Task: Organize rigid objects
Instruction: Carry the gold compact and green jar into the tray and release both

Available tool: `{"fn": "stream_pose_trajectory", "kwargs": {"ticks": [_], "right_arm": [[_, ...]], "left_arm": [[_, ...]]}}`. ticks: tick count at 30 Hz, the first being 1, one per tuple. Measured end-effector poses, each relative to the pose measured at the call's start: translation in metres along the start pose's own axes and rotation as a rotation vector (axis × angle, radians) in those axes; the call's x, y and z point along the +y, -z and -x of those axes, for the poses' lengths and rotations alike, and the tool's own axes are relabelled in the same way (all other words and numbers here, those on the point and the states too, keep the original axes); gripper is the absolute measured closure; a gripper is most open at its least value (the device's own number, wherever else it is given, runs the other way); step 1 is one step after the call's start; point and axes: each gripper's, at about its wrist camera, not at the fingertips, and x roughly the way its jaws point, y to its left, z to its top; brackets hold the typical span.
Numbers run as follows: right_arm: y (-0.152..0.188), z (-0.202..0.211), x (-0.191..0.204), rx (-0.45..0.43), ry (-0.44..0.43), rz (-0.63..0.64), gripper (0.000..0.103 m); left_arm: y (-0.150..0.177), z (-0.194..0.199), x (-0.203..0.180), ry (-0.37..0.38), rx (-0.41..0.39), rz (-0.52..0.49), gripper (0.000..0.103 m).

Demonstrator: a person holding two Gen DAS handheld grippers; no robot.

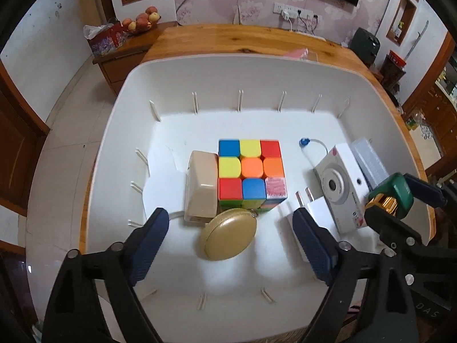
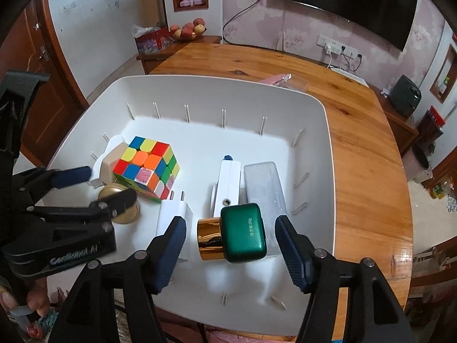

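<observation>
Both tongs are seen apart over the white tray (image 1: pixel 120 131): the left gripper (image 1: pixel 228 245) straddles the gold round case (image 1: pixel 228 235), lying on the floor toward the near wall beside the colour cube (image 1: pixel 250 168), with no pad pressing on it; the right gripper (image 2: pixel 231 245) stands either side of the green-and-gold bottle (image 2: pixel 240 235), lying near the near wall by the white camera (image 2: pixel 228 180), also untouched. The step in hand is judged a release; each tool is best lifted straight up, jaws kept wide, so that neither piece is dragged or rolled against the white plug (image 2: pixel 174 214).
</observation>
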Motion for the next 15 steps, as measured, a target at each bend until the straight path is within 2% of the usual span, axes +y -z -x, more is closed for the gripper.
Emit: {"fn": "stream_pose_trajectory", "kwargs": {"ticks": [15], "right_arm": [[-0.0038,0.0072,-0.0041,-0.054,-0.019,0.001,0.033]], "left_arm": [[-0.0074,0.0070,-0.0052,-0.022,-0.040,-0.011,0.009]]}}
